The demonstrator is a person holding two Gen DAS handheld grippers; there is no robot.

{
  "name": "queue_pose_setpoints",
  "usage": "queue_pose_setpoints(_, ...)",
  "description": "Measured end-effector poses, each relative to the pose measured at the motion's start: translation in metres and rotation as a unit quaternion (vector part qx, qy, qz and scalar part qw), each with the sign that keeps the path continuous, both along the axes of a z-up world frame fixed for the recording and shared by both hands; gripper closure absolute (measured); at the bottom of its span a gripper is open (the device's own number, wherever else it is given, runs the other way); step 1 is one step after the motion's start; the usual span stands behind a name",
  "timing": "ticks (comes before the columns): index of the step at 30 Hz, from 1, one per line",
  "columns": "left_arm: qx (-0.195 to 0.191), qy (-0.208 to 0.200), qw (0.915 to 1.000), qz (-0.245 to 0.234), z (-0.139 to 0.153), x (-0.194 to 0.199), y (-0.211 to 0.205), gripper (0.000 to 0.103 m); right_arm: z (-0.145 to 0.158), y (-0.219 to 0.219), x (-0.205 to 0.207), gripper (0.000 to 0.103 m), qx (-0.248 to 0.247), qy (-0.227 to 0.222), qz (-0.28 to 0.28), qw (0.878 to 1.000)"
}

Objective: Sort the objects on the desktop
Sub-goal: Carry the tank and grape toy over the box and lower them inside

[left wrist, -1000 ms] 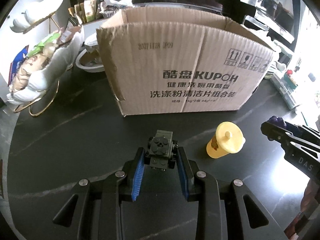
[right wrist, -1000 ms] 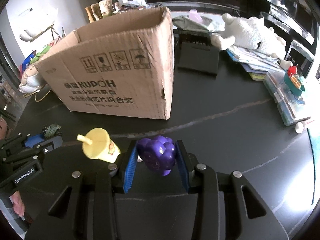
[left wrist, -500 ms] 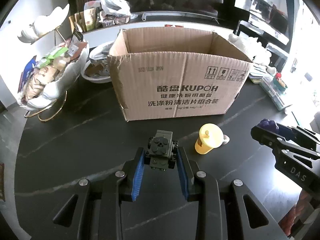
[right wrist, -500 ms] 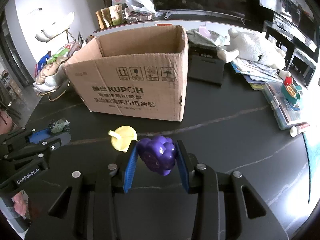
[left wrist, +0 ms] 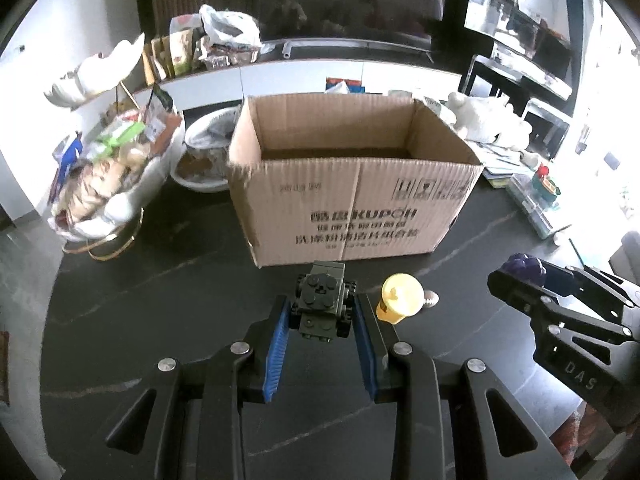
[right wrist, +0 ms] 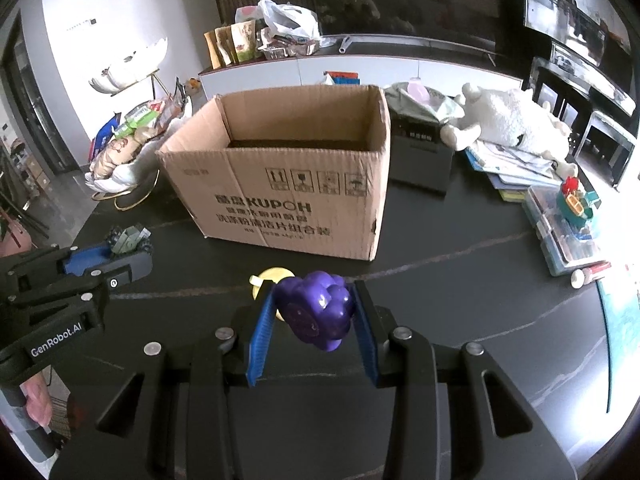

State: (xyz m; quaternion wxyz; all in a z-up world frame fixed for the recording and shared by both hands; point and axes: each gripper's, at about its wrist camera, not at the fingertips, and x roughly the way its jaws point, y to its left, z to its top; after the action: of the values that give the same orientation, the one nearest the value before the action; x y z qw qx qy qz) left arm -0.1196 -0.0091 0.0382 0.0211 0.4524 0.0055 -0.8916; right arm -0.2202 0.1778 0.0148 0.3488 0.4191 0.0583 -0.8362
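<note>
Open cardboard box (left wrist: 360, 200), contents unseen; left gripper (left wrist: 322, 316) grips block car (left wrist: 322, 304)

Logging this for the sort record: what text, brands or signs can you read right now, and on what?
"KUPOH": front of the cardboard box, after two Chinese characters too blurred to read.
Four handling pictograms: same box face, upper right; details too small.
Chinese lines under the brand, and a faint stamped code at upper left: unreadable.
"GenRobot.AI": body of the left tool.
"DAS": body of the right tool.
</note>
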Motion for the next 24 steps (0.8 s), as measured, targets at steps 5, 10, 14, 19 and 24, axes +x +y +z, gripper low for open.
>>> queue_pose_setpoints(5, 0.000, 0.009, 0.9999, -0.004, 0.015, -0.004, 0.001, 0.074, 0.012, -0.003, -0.002, 0.068, -0.001, 0.009, 0.003, 1.000)
queue_pose_setpoints(10, -0.002, 0.008, 0.9999, -0.007, 0.020, -0.012, 0.002, 0.074, 0.019, -0.006, -0.005, 0.068, 0.000, 0.010, 0.008, 1.000)
queue_pose_setpoints(14, -0.002, 0.005, 0.9999, -0.011, 0.021, -0.017, 0.003, 0.074, 0.020, -0.008, -0.009, 0.068, 0.000, 0.006, 0.009, 1.000)
queue_pose_setpoints(19, -0.002, 0.003, 0.9999, -0.013, 0.022, -0.023, 0.002, 0.074, 0.019, -0.011, -0.017, 0.068, 0.000, -0.003, 0.011, 1.000)
queue_pose_setpoints(24, -0.002, 0.000, 0.9999, -0.013, 0.023, -0.032, 0.000, 0.074, 0.020, -0.018, -0.028, 0.068, 0.005, -0.012, 0.013, 1.000)
